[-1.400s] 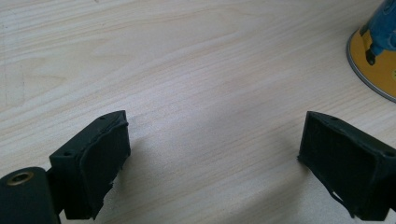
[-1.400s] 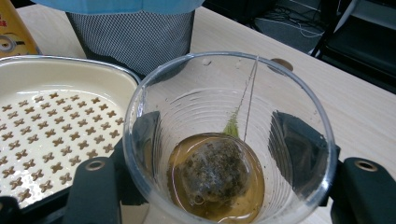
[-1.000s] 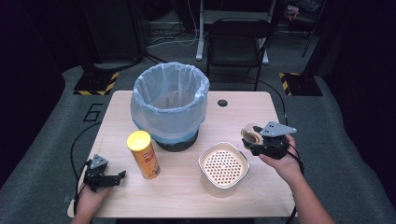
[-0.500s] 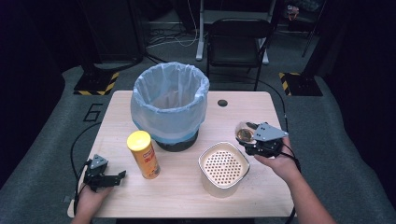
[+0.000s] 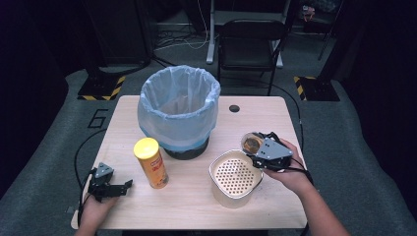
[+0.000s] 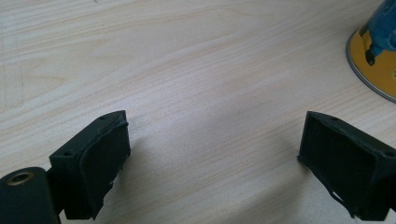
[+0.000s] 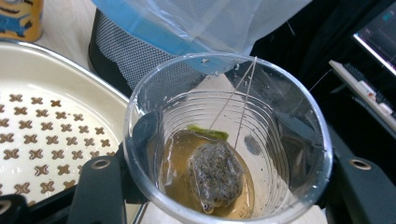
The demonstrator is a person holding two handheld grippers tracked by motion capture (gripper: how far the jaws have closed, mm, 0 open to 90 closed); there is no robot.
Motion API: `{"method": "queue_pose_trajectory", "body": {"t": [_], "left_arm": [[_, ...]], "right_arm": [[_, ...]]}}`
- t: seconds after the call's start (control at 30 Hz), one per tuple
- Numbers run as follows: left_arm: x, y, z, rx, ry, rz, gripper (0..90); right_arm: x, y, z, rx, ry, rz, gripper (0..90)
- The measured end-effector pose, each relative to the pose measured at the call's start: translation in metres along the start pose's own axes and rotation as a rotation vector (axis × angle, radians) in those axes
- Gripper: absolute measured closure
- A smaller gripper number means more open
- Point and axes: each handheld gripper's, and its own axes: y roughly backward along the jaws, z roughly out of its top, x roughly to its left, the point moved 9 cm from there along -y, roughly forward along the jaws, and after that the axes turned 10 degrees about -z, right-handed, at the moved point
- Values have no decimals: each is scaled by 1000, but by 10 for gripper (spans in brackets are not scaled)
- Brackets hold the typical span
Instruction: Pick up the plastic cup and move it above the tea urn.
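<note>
Carrying cup (image 7: 228, 140) in right gripper (image 5: 265, 153), jaws clamped on its wall, just beside strainer (image 5: 235, 176) rim. Keeping cup upright, tea bag (image 7: 215, 173) and liquid inside. Resting left gripper (image 5: 109, 183) on table (image 5: 196, 206), jaws apart, holding nothing.

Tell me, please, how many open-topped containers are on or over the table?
3: the bag-lined bin at the table's back centre, the cream perforated container front right, and the clear cup with a teabag, held in the right gripper.
</note>
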Motion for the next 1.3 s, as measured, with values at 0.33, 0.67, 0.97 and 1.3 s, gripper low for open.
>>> {"method": "queue_pose_trajectory", "body": {"t": [0.33,0.67,0.97,1.3], "left_arm": [[0,0,0,0,-1,-1,84],[0,0,0,0,-1,-1,84],[0,0,0,0,-1,0,85],[0,0,0,0,-1,0,85]], "right_arm": [[1,-4,4,-54,68,-25,372],[0,-16,11,-117,75,76,373],[3,-21,21,-137,160,94,374],[17,-8,25,-166,381,-11,377]]}}
